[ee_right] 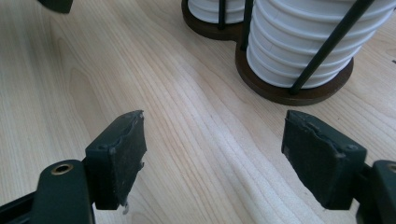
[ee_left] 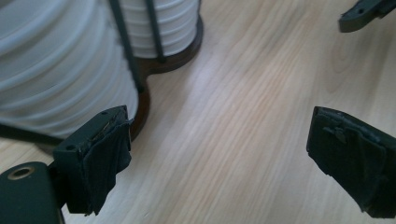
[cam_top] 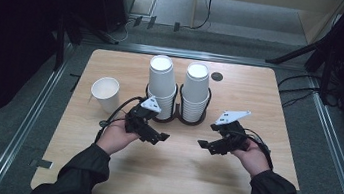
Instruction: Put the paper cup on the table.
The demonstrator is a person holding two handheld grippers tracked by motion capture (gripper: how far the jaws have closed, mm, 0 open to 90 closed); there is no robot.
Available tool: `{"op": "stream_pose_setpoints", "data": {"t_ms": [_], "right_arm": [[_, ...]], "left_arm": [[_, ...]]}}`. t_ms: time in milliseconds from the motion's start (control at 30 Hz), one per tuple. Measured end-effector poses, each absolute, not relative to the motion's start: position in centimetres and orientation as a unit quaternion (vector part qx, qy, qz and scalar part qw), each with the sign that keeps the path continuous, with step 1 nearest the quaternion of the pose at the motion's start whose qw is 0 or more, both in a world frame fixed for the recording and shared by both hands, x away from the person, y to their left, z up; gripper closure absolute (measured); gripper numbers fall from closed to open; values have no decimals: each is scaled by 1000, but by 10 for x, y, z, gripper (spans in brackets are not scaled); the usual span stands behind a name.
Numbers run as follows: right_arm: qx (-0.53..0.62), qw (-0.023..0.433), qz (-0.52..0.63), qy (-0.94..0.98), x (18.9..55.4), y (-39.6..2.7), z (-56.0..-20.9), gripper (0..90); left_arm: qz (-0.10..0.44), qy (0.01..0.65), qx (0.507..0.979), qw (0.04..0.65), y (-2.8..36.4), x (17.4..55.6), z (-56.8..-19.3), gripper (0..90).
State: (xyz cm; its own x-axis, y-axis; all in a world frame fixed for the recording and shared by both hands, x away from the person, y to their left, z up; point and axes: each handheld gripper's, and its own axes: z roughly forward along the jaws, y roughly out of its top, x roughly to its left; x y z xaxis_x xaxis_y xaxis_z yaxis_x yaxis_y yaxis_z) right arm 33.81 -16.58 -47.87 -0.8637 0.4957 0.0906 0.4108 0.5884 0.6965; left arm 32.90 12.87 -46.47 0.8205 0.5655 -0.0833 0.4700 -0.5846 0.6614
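Your sleeved forearms enter at the near edge of the wooden table [cam_top: 179,178]. Beyond them stand two stacks of white paper cups [cam_top: 161,83] in a dark twin holder [cam_top: 176,119]; a single cup [cam_top: 105,93] sits apart at the left. Your left gripper [cam_top: 154,137] and right gripper [cam_top: 206,146] hover low over bare wood just before the holder, tips turned toward each other, jaws spread wide and holding nothing. To lift a cup cleanly, approach the top of a stack level and close gently on the wall so it does not crush.
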Motion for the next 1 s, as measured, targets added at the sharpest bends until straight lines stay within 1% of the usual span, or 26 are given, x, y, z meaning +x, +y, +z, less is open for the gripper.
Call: {"op": "stream_pose_setpoints", "data": {"t_ms": [300,533,1000], "right_arm": [[261,57,382,884,335,-171,-478,214],[258,53,379,887,335,-168,-479,214],[244,52,371,894,335,-166,-480,214]], "left_arm": [[61,282,889,357,117,328,-464,69],[39,285,882,374,118,329,-464,69],[49,275,891,358,116,327,-466,70]]}}
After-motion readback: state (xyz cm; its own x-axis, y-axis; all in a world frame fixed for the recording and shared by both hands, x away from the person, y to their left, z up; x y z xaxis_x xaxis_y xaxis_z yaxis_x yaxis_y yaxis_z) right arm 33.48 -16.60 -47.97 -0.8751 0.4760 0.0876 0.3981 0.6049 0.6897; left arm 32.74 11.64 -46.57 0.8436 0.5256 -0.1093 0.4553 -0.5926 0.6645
